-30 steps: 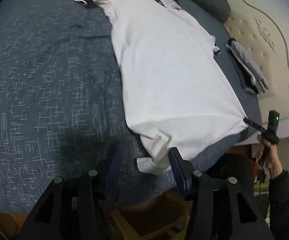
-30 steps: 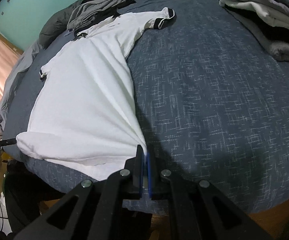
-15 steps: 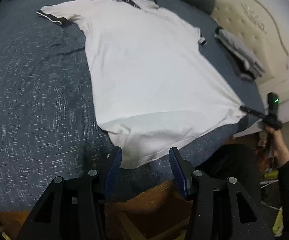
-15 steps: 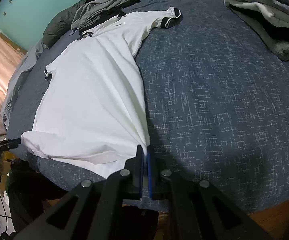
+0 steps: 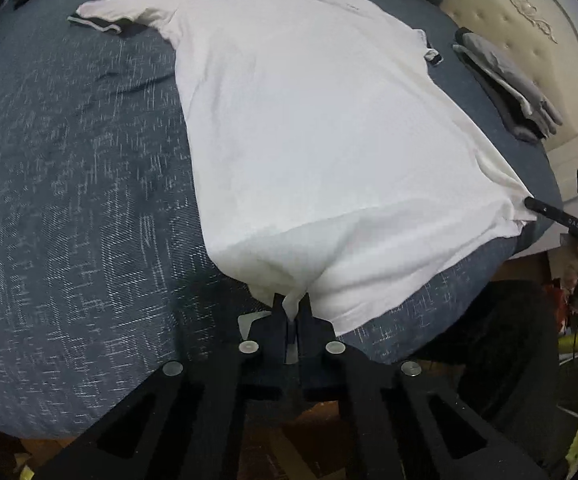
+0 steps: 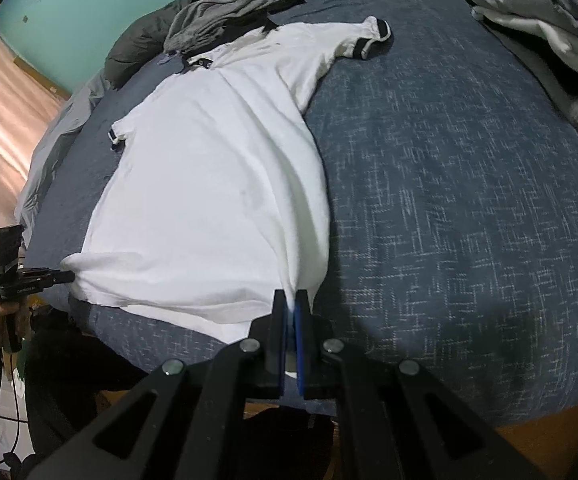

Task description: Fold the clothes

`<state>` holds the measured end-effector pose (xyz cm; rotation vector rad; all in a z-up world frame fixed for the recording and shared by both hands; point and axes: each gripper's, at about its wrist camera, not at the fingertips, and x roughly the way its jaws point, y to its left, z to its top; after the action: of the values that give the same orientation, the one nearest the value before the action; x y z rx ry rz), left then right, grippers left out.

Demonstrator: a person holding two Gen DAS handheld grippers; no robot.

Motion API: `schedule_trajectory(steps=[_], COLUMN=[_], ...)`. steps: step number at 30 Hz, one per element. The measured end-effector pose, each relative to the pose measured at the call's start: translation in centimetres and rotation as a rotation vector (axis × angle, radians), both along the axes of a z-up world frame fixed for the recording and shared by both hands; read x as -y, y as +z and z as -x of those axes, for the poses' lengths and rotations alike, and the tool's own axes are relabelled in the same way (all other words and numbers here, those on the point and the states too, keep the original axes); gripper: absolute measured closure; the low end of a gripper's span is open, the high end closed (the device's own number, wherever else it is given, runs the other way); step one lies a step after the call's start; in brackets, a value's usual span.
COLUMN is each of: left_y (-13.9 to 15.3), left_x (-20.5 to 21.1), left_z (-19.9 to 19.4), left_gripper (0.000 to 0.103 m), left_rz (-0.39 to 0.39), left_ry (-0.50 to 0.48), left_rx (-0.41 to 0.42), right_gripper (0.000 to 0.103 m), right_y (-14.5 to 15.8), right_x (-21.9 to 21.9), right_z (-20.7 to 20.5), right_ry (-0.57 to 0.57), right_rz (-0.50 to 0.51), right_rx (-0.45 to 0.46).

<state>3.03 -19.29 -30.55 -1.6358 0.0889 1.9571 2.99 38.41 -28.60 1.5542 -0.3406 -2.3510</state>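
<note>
Now my left gripper, which stood wide half a second ago, has clamped down on the near hem corner of the white short-sleeved polo shirt with black collar and cuff trim, while my right gripper stays pinched on the opposite hem corner. With both lower corners held and the shirt flat on the bed, collar far, I judge a fold toward the collar is set up. Bedding is a dark blue flecked bedspread; folded grey and white garments lie near a cream tufted headboard, a loose grey garment beyond the collar, a teal wall behind.
</note>
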Motion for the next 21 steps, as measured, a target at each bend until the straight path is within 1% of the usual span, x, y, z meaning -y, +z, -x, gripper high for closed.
schedule_trajectory(steps=[5, 8, 11, 14, 17, 18, 19, 21], left_y=[2.8, 4.1, 2.8, 1.4, 0.0, -0.3, -0.2, -0.2], left_x=[2.5, 5.0, 6.4, 7.9, 9.3, 9.6, 9.5, 9.3], left_z=[-0.4, -0.4, 0.3, 0.9, 1.6, 1.7, 1.8, 1.8], left_gripper=[0.100, 0.100, 0.100, 0.100, 0.097, 0.094, 0.088, 0.079], left_rz=[-0.051, -0.083, -0.083, -0.083, -0.082, -0.083, -0.084, -0.086], left_ry=[0.015, 0.053, 0.106, 0.160, 0.213, 0.223, 0.220, 0.215], left_rx=[-0.020, -0.017, 0.023, 0.063, 0.103, 0.110, 0.109, 0.107], right_gripper=[0.100, 0.100, 0.100, 0.100, 0.100, 0.100, 0.100, 0.100], right_y=[1.8, 2.3, 2.0, 1.0, -0.2, -0.5, -0.6, -0.7], right_x=[0.5, 1.4, 2.5, 3.7, 4.7, 4.9, 5.0, 4.6], right_z=[-0.4, -0.6, -0.4, -0.1, 0.2, 0.2, 0.2, 0.0], right_ry=[0.034, 0.068, 0.097, 0.109, 0.129, 0.136, 0.141, 0.139], right_rz=[0.022, 0.019, 0.011, -0.003, -0.038, -0.049, -0.051, -0.037], right_rx=[-0.035, -0.041, -0.036, -0.016, 0.017, 0.028, 0.032, 0.042])
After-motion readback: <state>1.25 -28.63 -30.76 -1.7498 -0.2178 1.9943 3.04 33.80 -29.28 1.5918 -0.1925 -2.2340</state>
